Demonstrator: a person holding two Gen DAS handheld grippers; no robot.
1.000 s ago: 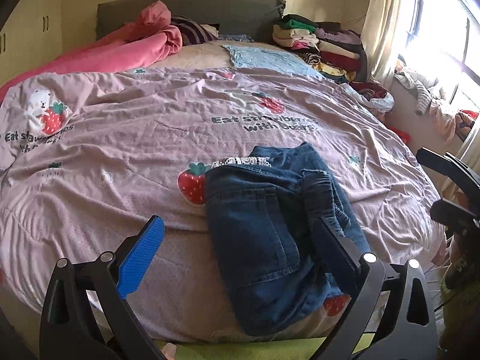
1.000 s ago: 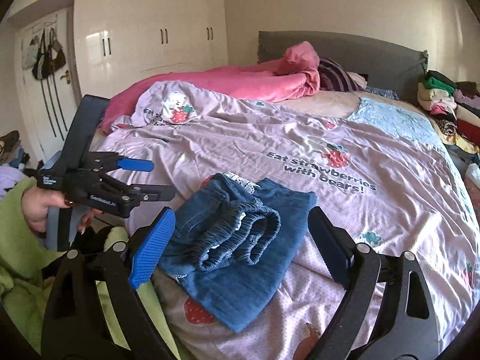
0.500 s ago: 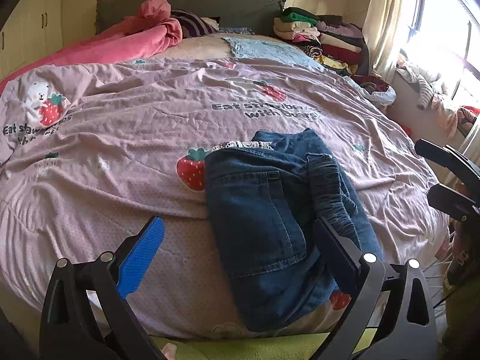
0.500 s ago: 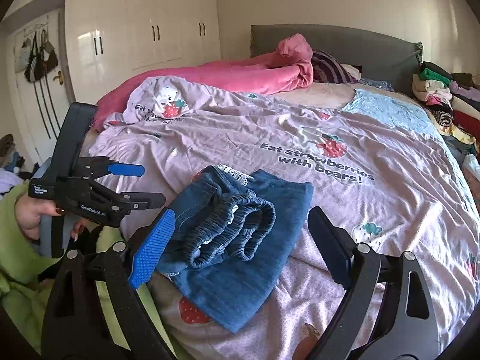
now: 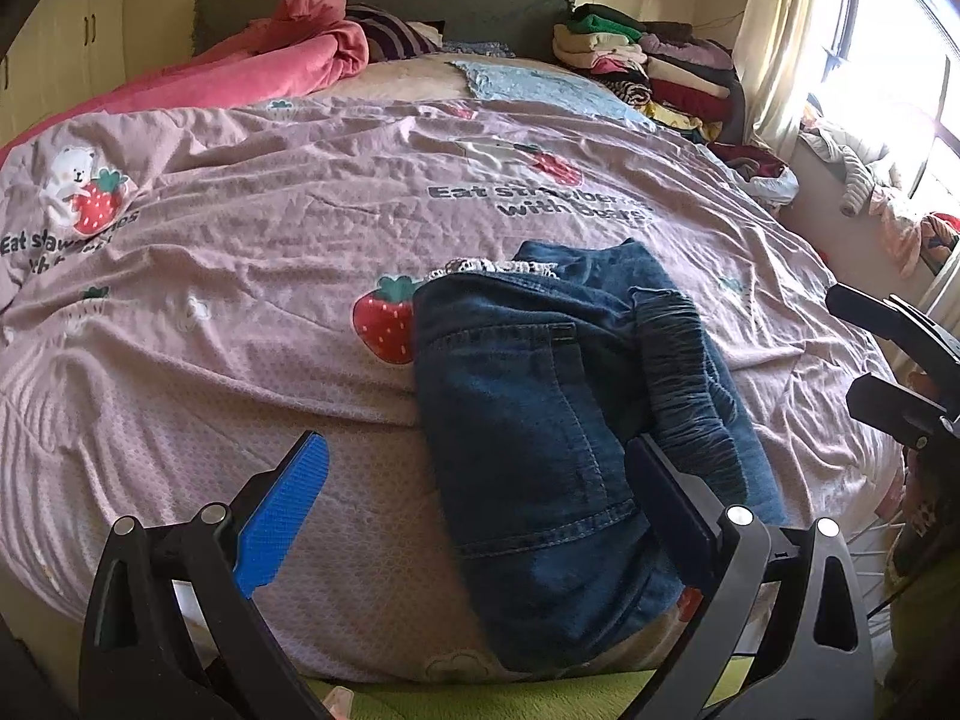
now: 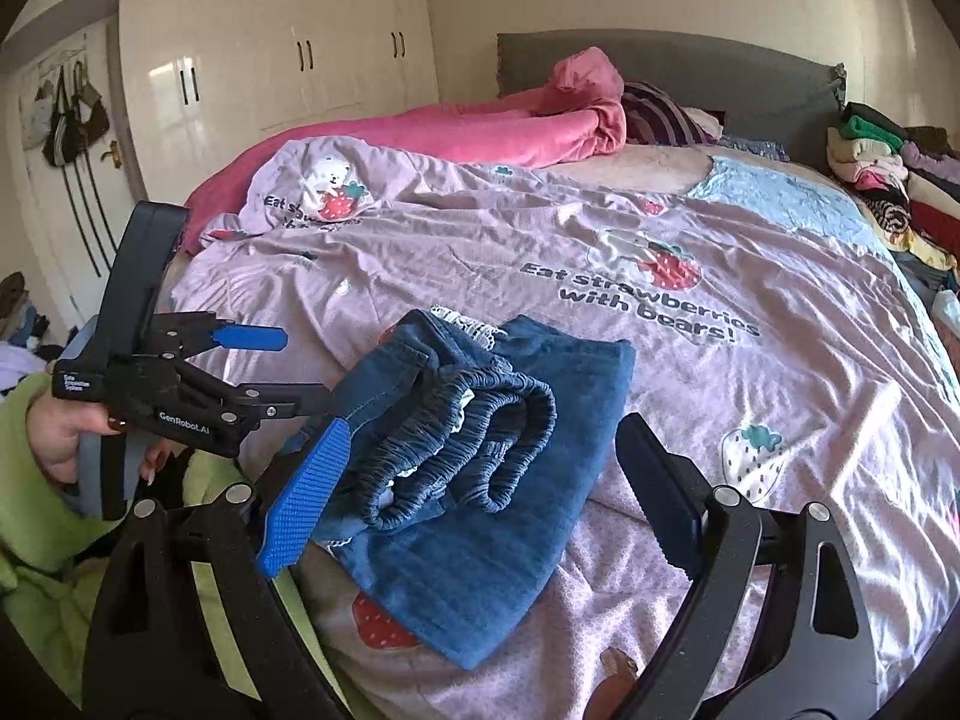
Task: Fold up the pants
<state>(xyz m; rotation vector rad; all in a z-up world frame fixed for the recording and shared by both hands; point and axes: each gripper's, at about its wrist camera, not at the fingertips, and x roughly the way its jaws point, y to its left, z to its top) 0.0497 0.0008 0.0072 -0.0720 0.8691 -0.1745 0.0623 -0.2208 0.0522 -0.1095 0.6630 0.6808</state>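
Small blue denim pants [image 5: 558, 420] lie folded in a compact bundle near the front edge of the bed, elastic waistband [image 6: 474, 450] bunched on top. My left gripper [image 5: 474, 480] is open and empty, just in front of the pants; it also shows in the right wrist view [image 6: 282, 366], at the pants' left. My right gripper [image 6: 480, 474] is open and empty, hovering close over the pants' near side; it also shows at the right edge of the left wrist view [image 5: 888, 354].
A lilac strawberry-print duvet [image 5: 270, 228] covers the bed. A pink blanket [image 5: 270, 66] lies at the head. Stacked folded clothes [image 5: 648, 66] sit at the back right. White wardrobes [image 6: 270, 72] stand on the left. A window sill with clothes [image 5: 870, 180] is on the right.
Both grippers drifted slightly nearer to the bed; the pants appear a little larger and lie unchanged. Both grippers stayed open.
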